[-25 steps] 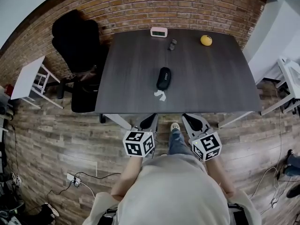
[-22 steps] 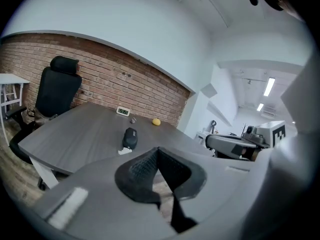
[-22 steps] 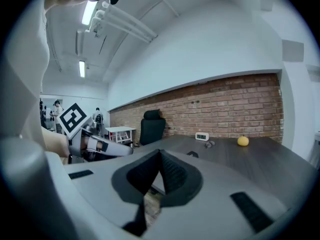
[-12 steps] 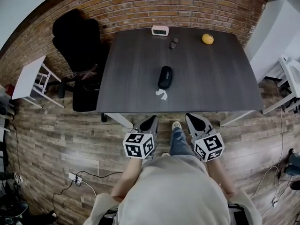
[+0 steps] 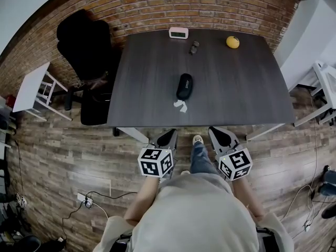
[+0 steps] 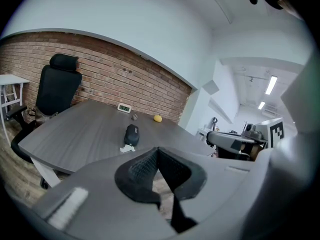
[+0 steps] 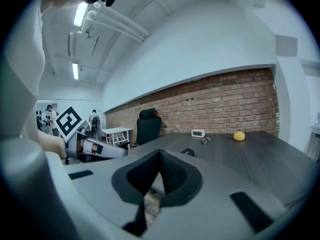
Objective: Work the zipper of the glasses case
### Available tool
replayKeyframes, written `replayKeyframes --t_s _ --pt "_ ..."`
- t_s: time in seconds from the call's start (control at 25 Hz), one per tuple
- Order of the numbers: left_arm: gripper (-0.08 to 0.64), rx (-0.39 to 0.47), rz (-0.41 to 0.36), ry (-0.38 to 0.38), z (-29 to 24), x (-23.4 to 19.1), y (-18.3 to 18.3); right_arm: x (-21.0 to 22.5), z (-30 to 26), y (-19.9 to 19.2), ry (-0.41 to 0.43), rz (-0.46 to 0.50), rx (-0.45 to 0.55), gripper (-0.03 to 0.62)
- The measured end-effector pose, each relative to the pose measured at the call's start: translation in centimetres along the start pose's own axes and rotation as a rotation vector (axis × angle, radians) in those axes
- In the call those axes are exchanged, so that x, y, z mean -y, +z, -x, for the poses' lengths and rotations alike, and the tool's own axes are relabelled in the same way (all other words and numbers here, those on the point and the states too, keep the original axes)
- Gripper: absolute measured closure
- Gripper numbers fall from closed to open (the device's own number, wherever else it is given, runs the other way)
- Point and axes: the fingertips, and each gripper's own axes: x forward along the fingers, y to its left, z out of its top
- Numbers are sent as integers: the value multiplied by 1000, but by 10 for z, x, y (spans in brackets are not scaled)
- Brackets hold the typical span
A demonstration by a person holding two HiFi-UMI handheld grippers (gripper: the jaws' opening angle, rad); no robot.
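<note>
Head view: the case (image 5: 184, 86) lies near the middle of the dark surface (image 5: 236, 88), with a paper scrap (image 5: 180, 106) just beside its near end. The left gripper (image 5: 168, 137) and right gripper (image 5: 218, 135) hang off the surface's near edge, well apart from the case. Both have their fingers together on nothing.

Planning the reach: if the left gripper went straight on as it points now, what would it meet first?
Probably the table top near its front edge, just right of the scrap and case; how high it rides above the table is unclear.
</note>
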Motion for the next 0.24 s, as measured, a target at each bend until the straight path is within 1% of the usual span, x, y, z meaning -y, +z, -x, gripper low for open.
replayKeyframes --t_s 0.24 --pt "549 0 -6 -4 -7 1 5 6 -4 1 13 -16 -5 591"
